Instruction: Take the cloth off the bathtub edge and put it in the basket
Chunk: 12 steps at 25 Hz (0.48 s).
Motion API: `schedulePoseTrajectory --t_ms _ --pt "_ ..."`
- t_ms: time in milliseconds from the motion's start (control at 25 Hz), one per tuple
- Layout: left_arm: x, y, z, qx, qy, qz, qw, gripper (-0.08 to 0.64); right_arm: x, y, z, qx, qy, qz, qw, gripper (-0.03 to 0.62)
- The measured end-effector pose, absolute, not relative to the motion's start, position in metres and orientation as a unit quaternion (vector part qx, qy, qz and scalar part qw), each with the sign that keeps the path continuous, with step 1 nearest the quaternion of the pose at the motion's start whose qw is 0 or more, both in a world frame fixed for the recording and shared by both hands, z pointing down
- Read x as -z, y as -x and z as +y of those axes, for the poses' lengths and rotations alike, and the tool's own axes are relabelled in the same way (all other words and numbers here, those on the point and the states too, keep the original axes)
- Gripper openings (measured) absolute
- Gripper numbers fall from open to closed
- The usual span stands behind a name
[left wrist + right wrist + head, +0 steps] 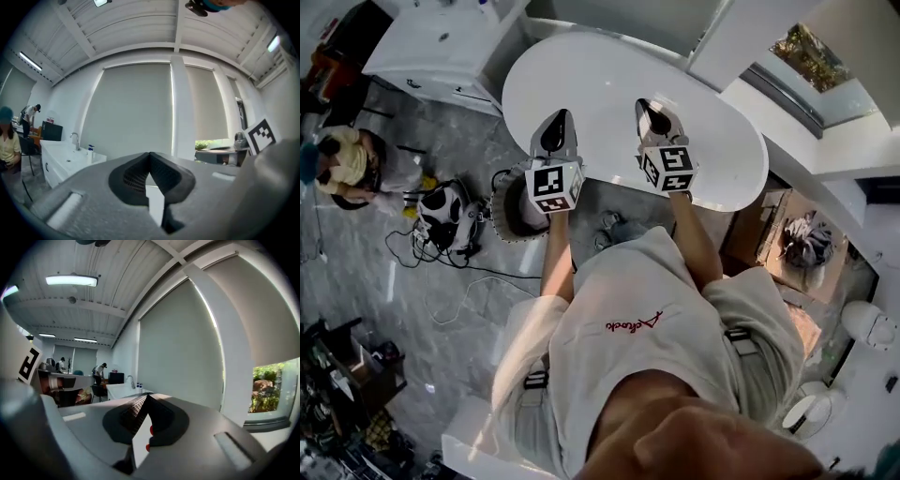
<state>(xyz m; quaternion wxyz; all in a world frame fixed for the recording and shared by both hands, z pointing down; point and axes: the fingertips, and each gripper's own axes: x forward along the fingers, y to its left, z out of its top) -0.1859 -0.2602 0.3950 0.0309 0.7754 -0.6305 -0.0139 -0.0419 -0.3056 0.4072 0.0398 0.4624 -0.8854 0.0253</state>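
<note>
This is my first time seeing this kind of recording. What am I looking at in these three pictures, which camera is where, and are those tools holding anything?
There is no robot here: a person holds a hand tool in each hand. The top-down picture comes from a camera on the person's head. It shows the left gripper and the right gripper, each with a black-and-white marker cube, held out over a white oval bathtub. On the floor beside it stands a round basket-like container. I can't make out a cloth on the tub's edge. The other two pictures come from cameras riding on each gripper, looking along its jaws toward window blinds. In both, the jaws are together with nothing between them, so neither gripper holds anything.
</note>
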Motion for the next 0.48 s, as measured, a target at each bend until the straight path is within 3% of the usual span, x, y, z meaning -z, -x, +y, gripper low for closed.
schedulePoseTrajectory --t_ms 480 --pt "-0.406 0.024 -0.264 -0.011 -0.878 -0.477 0.036 0.000 -0.413 -0.145 -0.249 -0.033 -0.631 -0.774 0.028 0.006"
